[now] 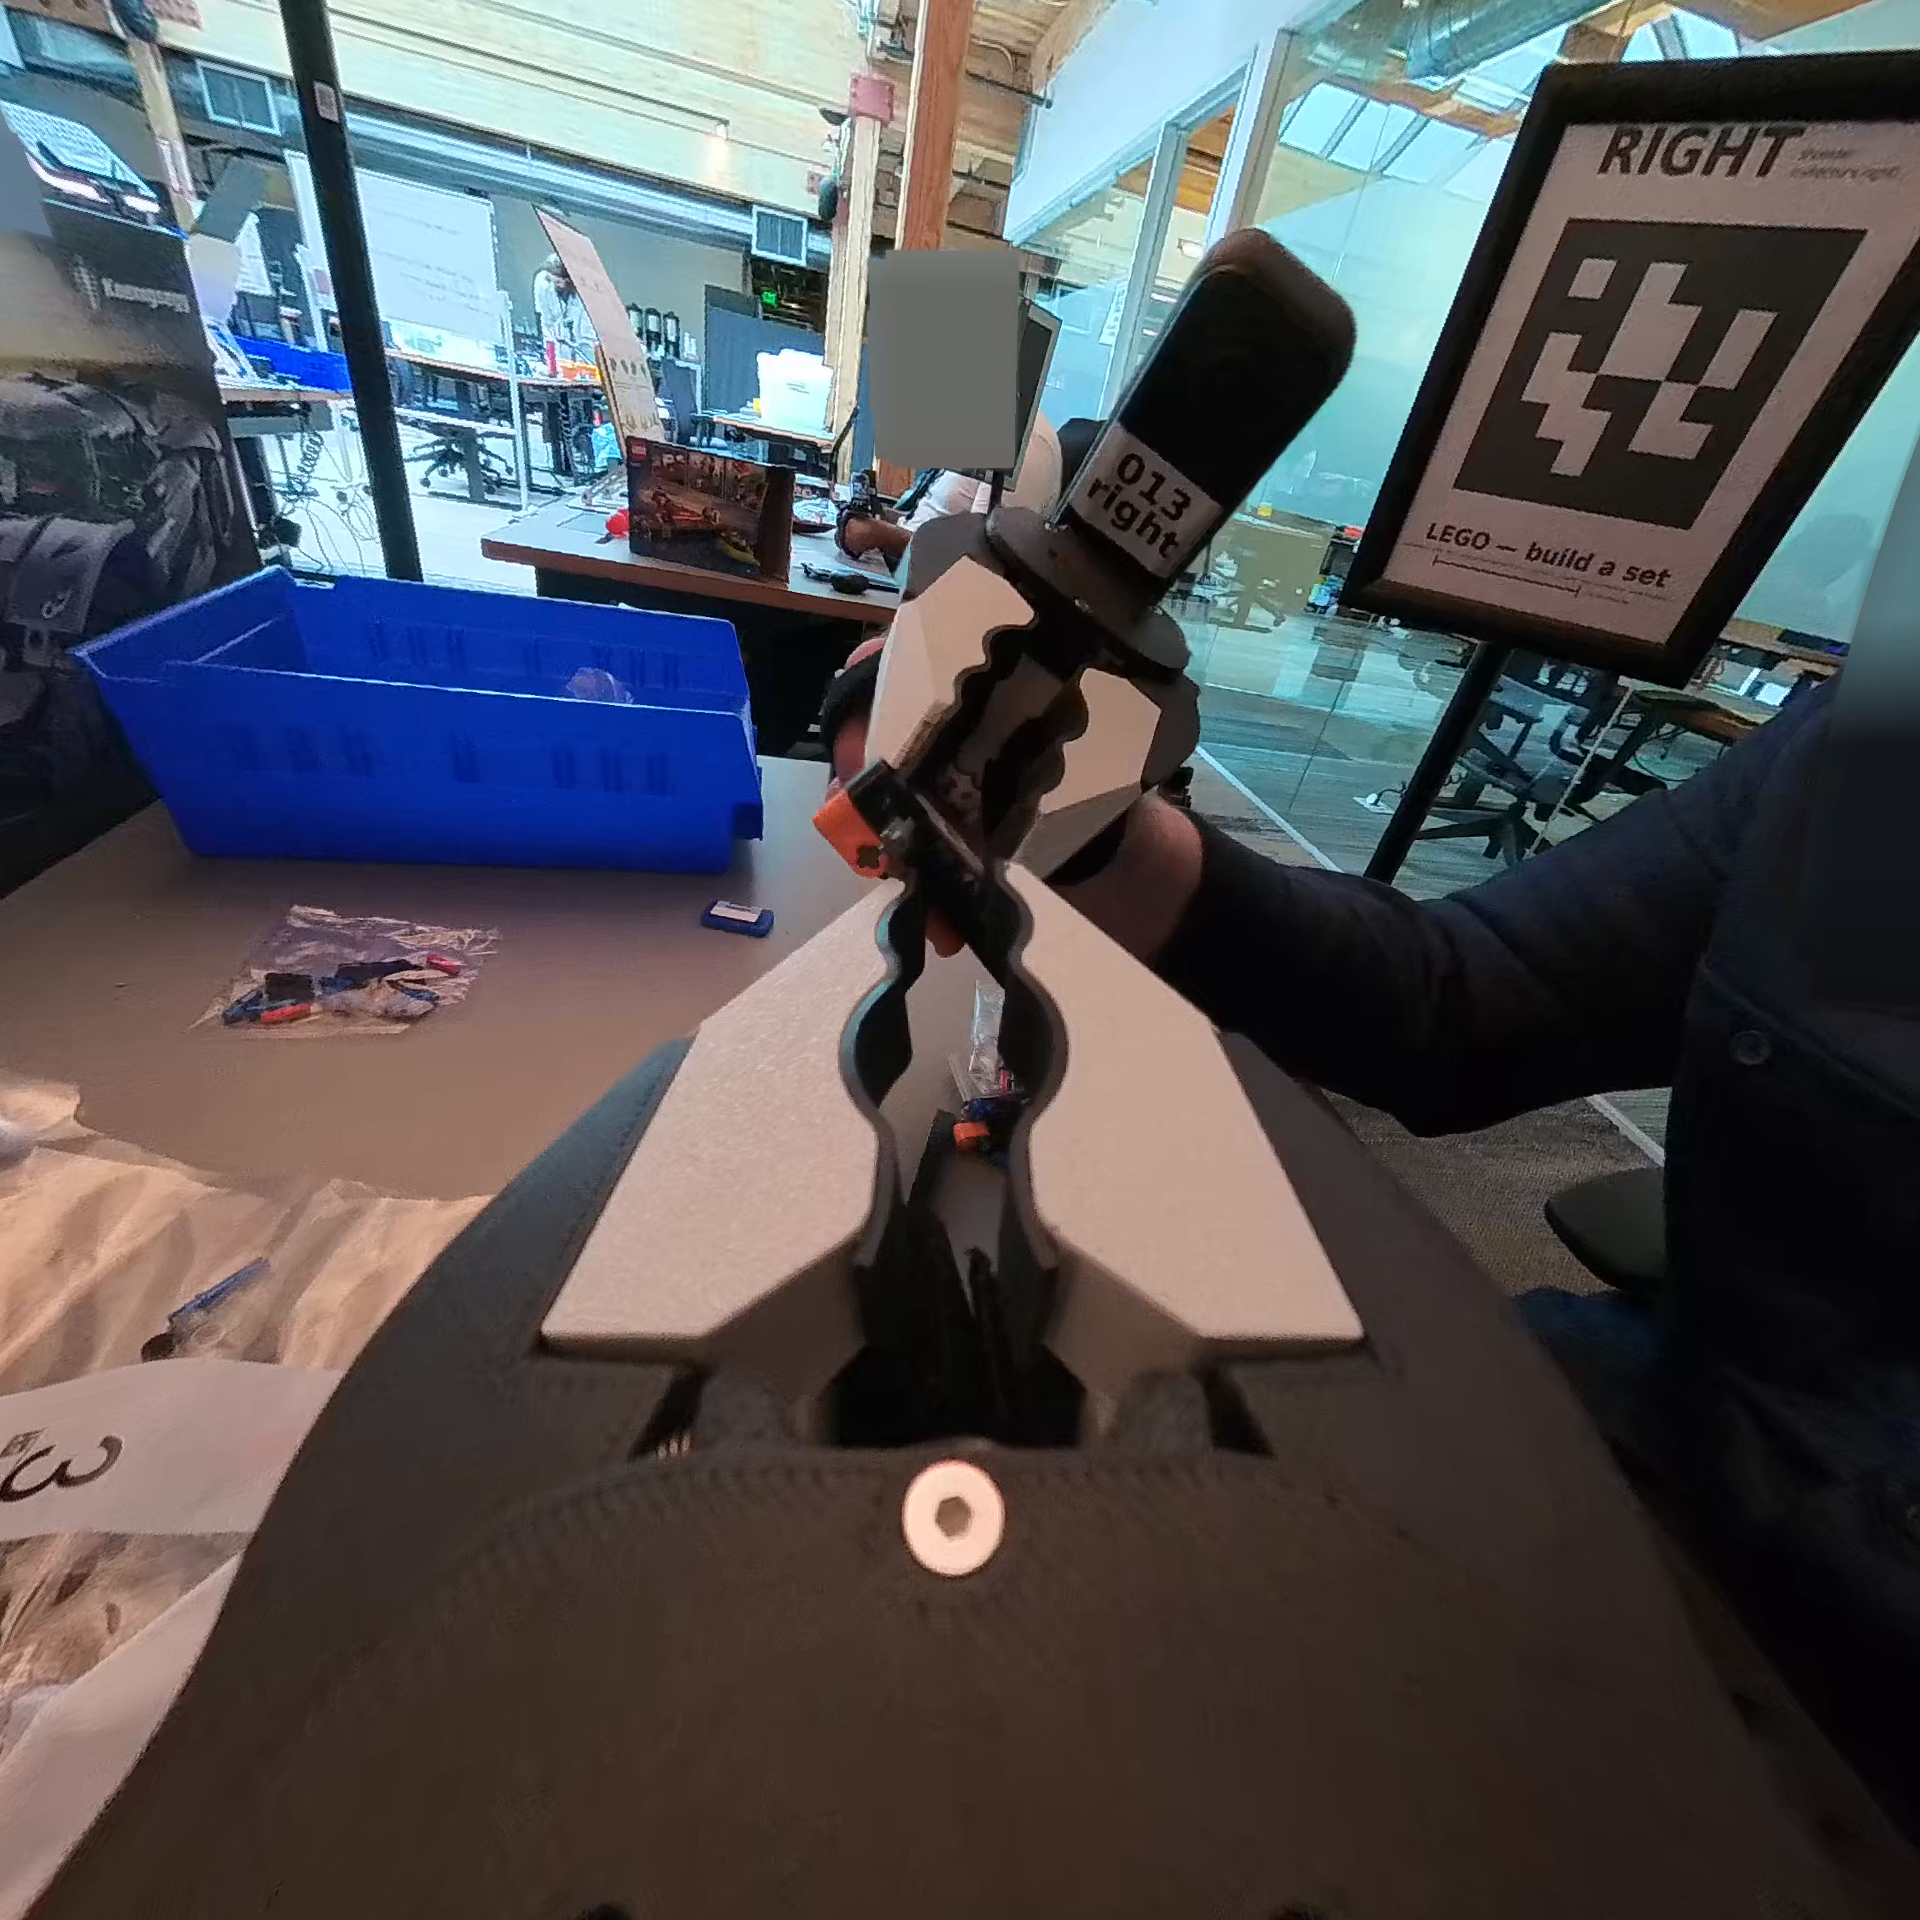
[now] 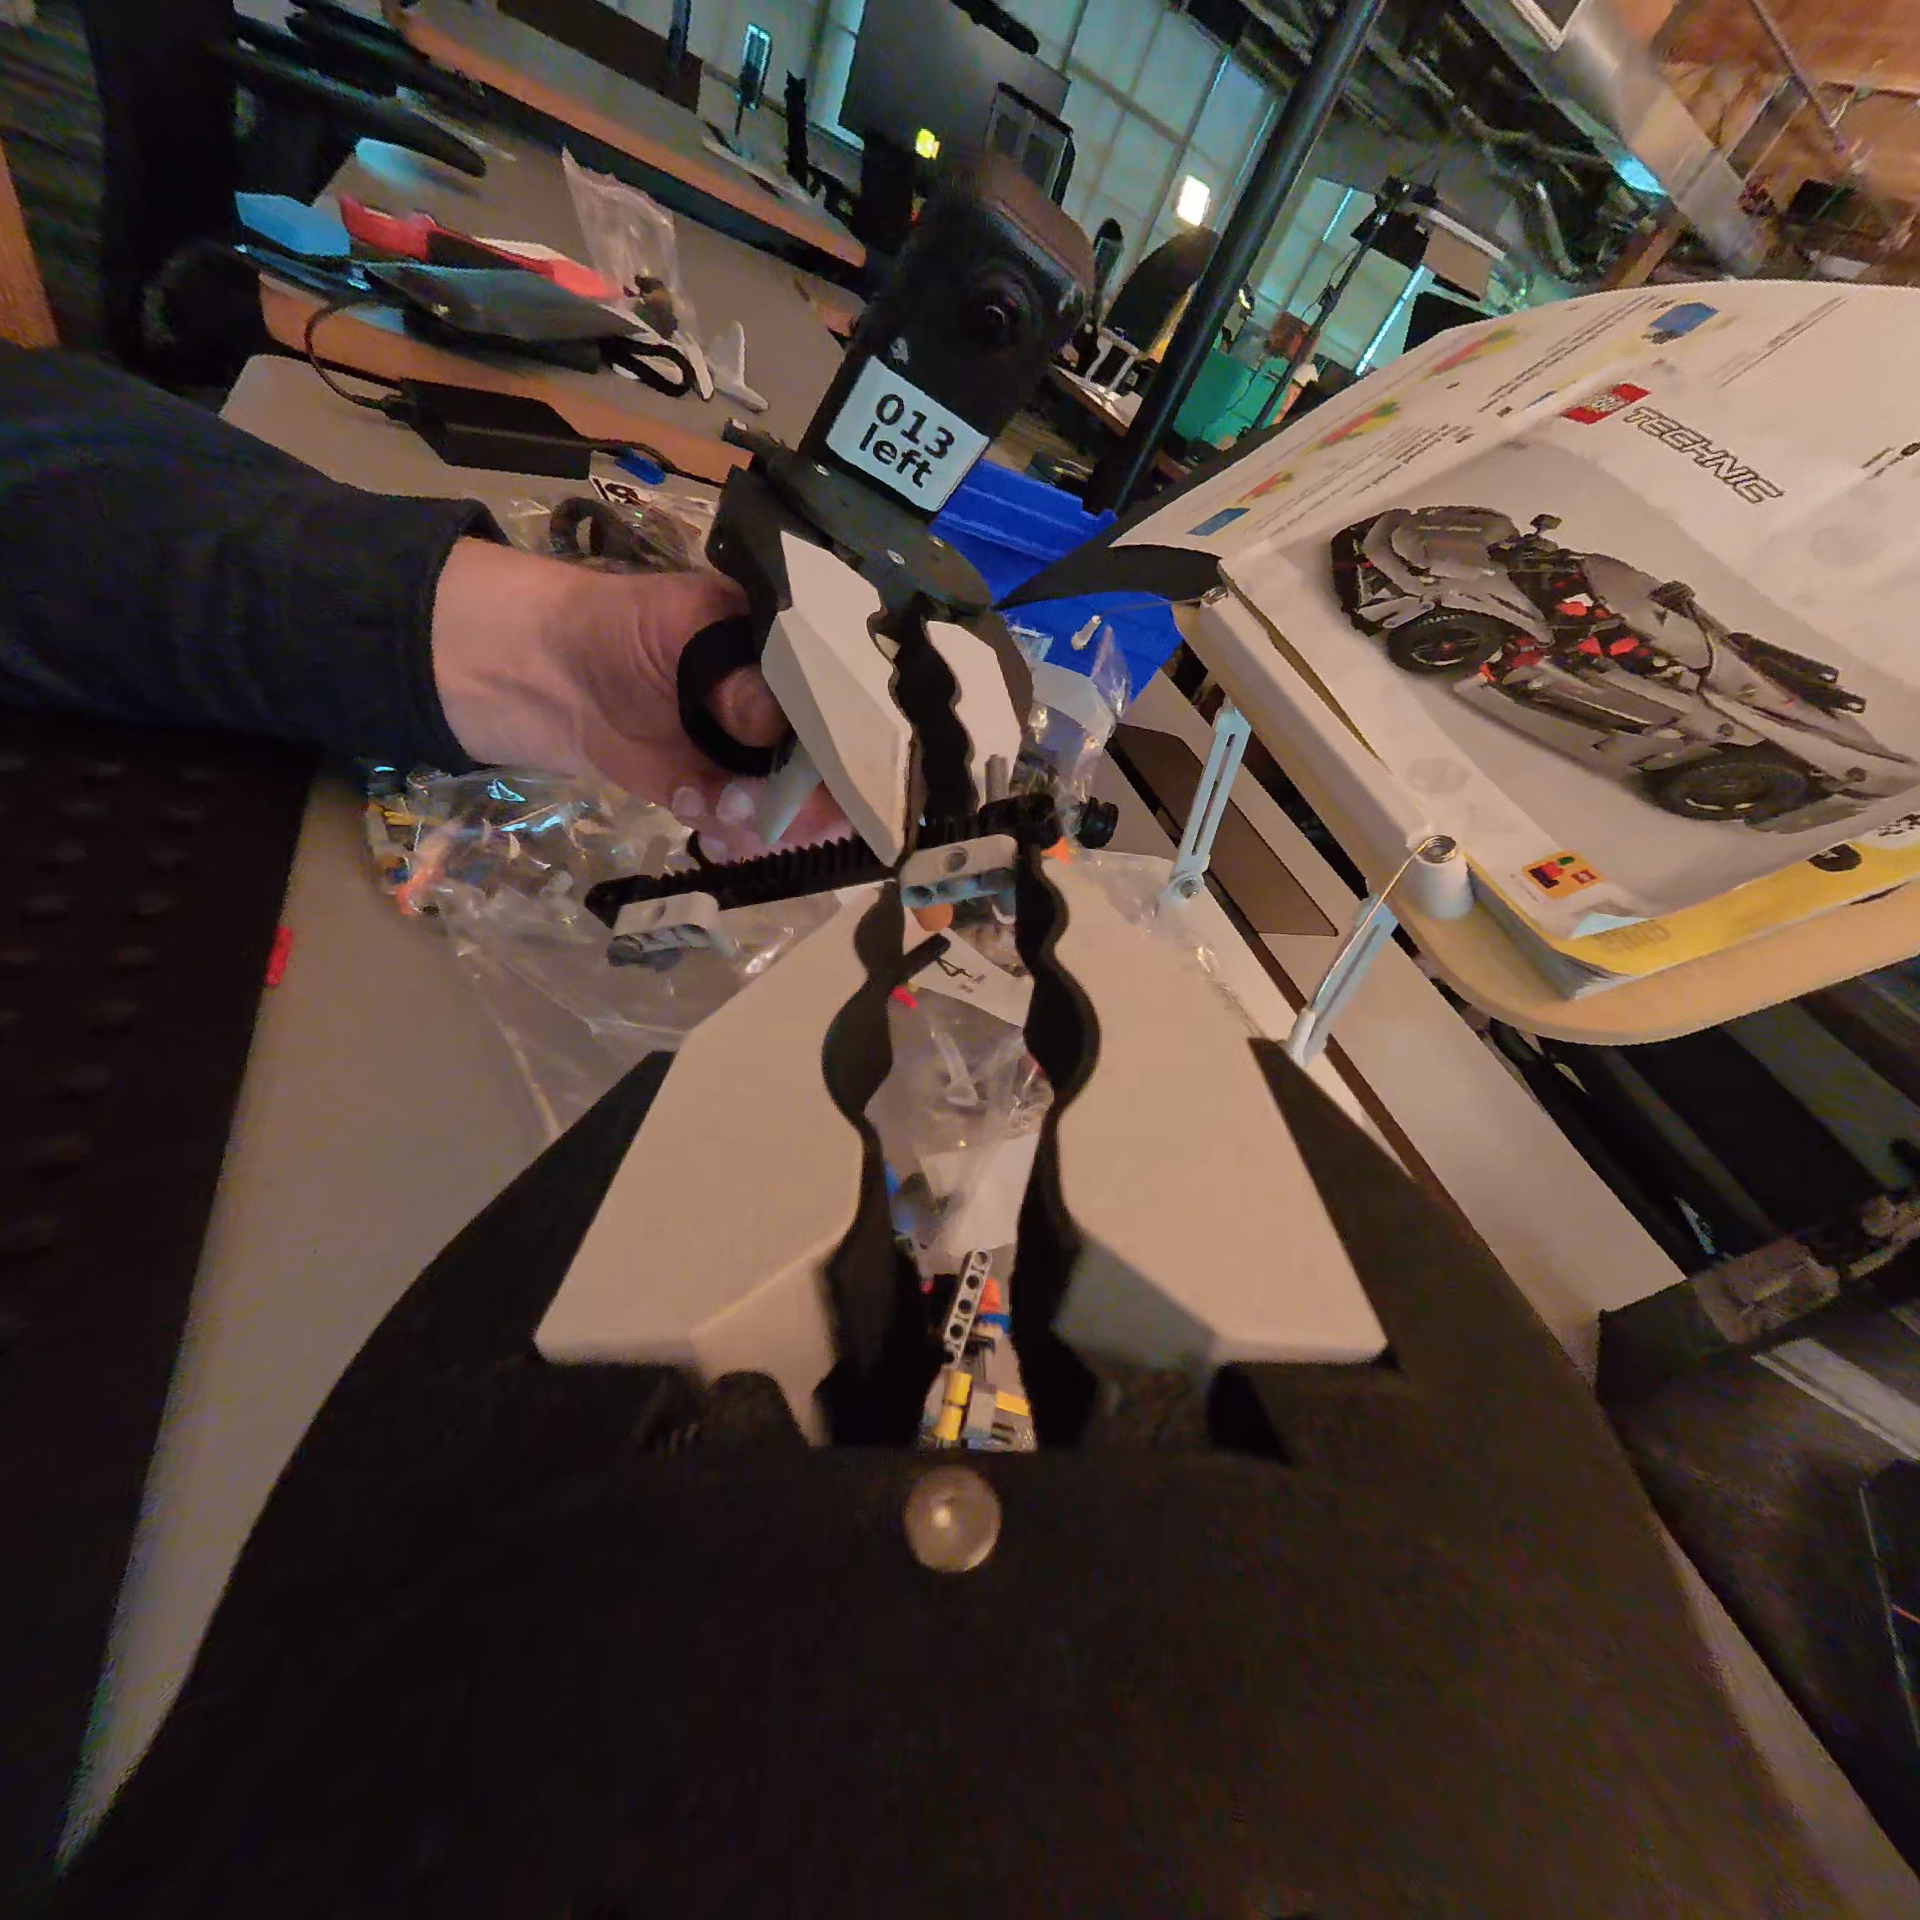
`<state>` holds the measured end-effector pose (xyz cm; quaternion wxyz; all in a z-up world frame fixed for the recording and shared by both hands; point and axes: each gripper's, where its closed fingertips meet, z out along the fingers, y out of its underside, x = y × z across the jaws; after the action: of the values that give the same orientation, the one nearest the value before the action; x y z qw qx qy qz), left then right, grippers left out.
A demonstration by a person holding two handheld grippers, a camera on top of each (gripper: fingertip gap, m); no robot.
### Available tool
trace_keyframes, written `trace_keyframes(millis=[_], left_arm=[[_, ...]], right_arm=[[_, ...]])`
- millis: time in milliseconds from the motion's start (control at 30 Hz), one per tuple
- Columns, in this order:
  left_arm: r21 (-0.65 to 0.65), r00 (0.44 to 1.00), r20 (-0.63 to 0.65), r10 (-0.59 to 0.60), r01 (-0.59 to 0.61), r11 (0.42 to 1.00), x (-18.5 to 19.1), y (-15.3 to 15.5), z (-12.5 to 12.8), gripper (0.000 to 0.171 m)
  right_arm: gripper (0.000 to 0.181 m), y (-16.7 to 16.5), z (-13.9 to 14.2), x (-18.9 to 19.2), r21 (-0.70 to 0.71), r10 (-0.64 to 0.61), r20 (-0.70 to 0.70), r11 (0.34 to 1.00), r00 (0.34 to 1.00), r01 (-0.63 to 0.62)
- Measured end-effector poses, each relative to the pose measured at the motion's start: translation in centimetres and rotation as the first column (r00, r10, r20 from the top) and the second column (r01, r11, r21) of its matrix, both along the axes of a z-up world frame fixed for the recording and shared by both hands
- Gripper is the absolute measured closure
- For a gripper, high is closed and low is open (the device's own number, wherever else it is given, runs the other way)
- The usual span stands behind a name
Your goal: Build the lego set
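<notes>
A small lego assembly is held in the air between both grippers: a black toothed rack (image 2: 748, 881) with grey beams (image 2: 956, 868) and orange parts (image 1: 854, 829). My left gripper (image 1: 951, 904) is shut on the assembly's black bar. It shows in the right wrist view (image 2: 935, 800) coming from above, with a hand on its handle. My right gripper (image 2: 956, 883) is shut on the grey beam at the assembly's end. In the left wrist view it (image 1: 961, 800) faces mine tip to tip.
A blue bin (image 1: 416, 727) stands at the back of the table. A clear bag of parts (image 1: 353, 982) and a small blue piece (image 1: 738, 916) lie in front of it. More bags (image 2: 499, 831) lie below the grippers. An instruction booklet (image 2: 1610, 623) rests on a stand at right. Left and right tips are no more than a few centimetres apart.
</notes>
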<state>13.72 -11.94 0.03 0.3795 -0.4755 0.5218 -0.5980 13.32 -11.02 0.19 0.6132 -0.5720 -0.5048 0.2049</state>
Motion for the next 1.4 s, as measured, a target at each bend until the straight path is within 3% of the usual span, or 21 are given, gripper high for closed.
trace_keyframes(millis=[267,300,367,400,467,567,600,733,1067,1400], left_arm=[[0.017,1.0,-0.012,-0.01,0.011,1.0,-0.1,-0.1,-0.3,0.162],[0.013,1.0,-0.008,0.019,-0.019,1.0,-0.4,0.5,-0.2,0.164],[-0.091,0.981,0.157,0.114,-0.101,0.991,-4.1,3.7,3.0,0.166],[-0.069,0.971,0.193,0.139,-0.128,0.989,-5.7,4.4,4.0,0.166],[-0.053,0.973,0.213,0.092,-0.083,0.995,-6.6,3.5,4.9,0.165],[0.043,0.993,0.092,0.076,-0.08,0.996,-3.5,2.1,2.5,0.164],[0.077,0.996,0.059,0.068,-0.073,0.994,-2.6,1.6,1.7,0.164],[0.166,0.998,0.03,0.062,-0.066,0.984,-0.9,0.5,0.7,0.164],[0.249,0.998,0.037,0.045,-0.052,0.967,-0.3,-0.6,0.4,0.164],[0.253,0.998,0.048,0.031,-0.042,0.967,0.2,-1.7,0.8,0.165]], right_arm=[[0.163,-0.2,-0.2,0.3,-0.013,0.003,0.023,1.0,1.0,-0.002],[0.181,0.1,0.4,1.2,0.001,-0.03,-0.008,1.0,1.0,0.03],[0.181,-0.4,2.5,4.4,-0.002,-0.036,-0.131,0.999,0.991,0.036],[0.181,-0.7,2.9,5.4,0.008,-0.043,-0.147,0.999,0.988,0.045],[0.181,-1.0,1.7,4.6,-0.034,-0.01,-0.13,0.999,0.991,0.005],[0.179,-0.5,0.4,1.8,-0.081,0.04,-0.118,0.996,0.992,-0.049],[0.17,-0.4,0.5,1.2,-0.116,0.059,-0.152,0.99,0.987,-0.077],[0.153,0.2,0.5,0.0,-0.227,0.073,-0.268,0.964,0.961,-0.137],[0.166,-0.4,1.0,-0.6,-0.328,0.13,-0.4,0.904,0.907,-0.274],[0.167,-1.8,1.2,0.1,-0.249,0.169,-0.279,0.938,0.945,-0.241]])
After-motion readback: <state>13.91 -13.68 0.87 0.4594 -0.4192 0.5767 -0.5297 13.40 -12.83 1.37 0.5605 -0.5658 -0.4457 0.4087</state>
